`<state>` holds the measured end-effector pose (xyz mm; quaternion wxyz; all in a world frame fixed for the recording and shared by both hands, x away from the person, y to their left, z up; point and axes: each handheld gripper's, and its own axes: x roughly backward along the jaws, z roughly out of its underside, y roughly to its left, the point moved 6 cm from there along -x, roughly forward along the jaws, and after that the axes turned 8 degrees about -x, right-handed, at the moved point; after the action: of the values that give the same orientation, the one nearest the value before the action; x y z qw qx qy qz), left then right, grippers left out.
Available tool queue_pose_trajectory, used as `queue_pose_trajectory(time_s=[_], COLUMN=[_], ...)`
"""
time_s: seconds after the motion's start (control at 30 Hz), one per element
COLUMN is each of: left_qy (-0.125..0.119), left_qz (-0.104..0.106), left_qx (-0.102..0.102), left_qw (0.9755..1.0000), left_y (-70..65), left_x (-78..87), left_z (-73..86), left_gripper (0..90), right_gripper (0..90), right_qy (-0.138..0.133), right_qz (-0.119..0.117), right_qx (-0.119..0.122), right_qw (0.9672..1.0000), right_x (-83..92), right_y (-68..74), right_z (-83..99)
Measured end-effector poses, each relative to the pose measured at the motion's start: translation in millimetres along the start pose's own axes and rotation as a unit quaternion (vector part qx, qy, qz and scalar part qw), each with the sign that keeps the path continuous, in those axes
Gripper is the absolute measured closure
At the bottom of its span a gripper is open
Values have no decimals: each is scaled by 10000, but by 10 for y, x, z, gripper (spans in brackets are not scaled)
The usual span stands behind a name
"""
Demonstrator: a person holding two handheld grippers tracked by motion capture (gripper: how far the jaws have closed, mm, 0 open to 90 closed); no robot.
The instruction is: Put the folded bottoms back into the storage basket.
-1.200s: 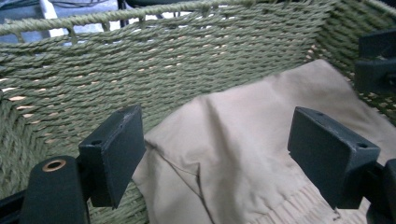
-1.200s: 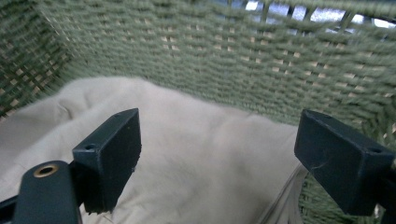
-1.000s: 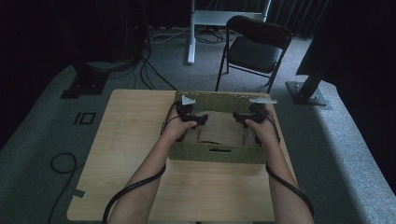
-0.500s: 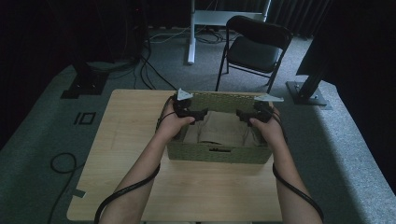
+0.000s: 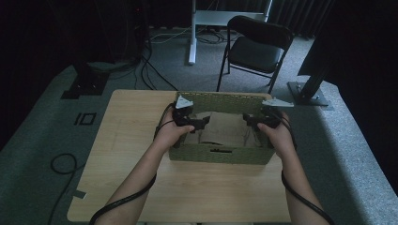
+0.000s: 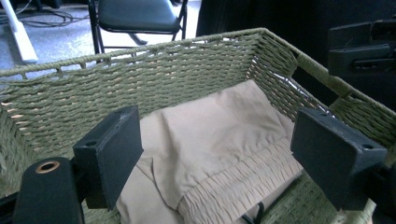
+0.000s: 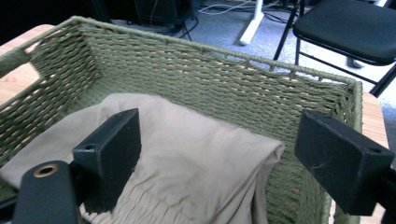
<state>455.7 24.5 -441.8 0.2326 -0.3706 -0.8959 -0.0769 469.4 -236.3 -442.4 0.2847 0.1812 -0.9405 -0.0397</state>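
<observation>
Landmark: the woven green basket (image 5: pixel 220 152) is sitting on the wooden table (image 5: pixel 122 140), toward its far right part.

Folded cloth: the beige garment (image 6: pixel 219 140) is lying flat on the basket's floor, its gathered waistband toward the basket's near wall; nothing is touching it.

Left gripper: the left gripper (image 5: pixel 190 121) is hanging over the basket's left end with its jaws standing wide apart and nothing between them; in the left gripper view the cloth is lying well below the pads.

Right gripper: the right gripper (image 5: pixel 253 123) is hanging over the basket's right end, jaws likewise spread wide and holding nothing; in the right gripper view the cloth's folded corner is showing between and beneath them.

Change: compared with a second ago, both grippers are sitting higher and farther toward the basket's far wall, having come up from inside it, while the cloth is staying put in the basket.

Meaning: the placing of the garment into the basket is looking finished, and both hands are judged to be clearing away from it.

Risk: little, since no pad is catching the fabric as the hands are lifting.
</observation>
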Motion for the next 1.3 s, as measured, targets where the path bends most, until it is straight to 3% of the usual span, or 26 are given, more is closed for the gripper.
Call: queue_pose_trajectory(time_s=[0.4, 0.5, 0.67, 0.93, 1.1, 1.2, 1.3], left_qy=[-49, -261, -370, -284, -279, -313, -272], left_qz=[202, 57, 169, 438, 412, 380, 451], left_qx=[-114, -195, -192, -285, -333, -296, -339], left_qw=[9997, 9995, 9990, 9982, 9982, 9983, 9980], left_y=[-137, -180, -283, -462, -515, -558, -603], left_x=[263, 362, 502, 621, 667, 705, 739], left_z=[118, 149, 205, 366, 477, 570, 652], left_gripper=[177, 177, 177, 177, 177, 177, 177], right_gripper=[142, 141, 142, 141, 142, 178, 172], right_qy=[-122, -122, -169, -286, -354, -258, -276], right_qz=[-307, -363, -414, -506, -526, -518, -539], right_qx=[346, 437, 605, 607, 624, 652, 653], right_qw=[9989, 9983, 9972, 9965, 9960, 9962, 9960], right_x=[310, 403, 522, 667, 740, 806, 838], right_y=[183, 218, 248, 282, 289, 298, 298], right_z=[197, 292, 429, 630, 728, 854, 925])
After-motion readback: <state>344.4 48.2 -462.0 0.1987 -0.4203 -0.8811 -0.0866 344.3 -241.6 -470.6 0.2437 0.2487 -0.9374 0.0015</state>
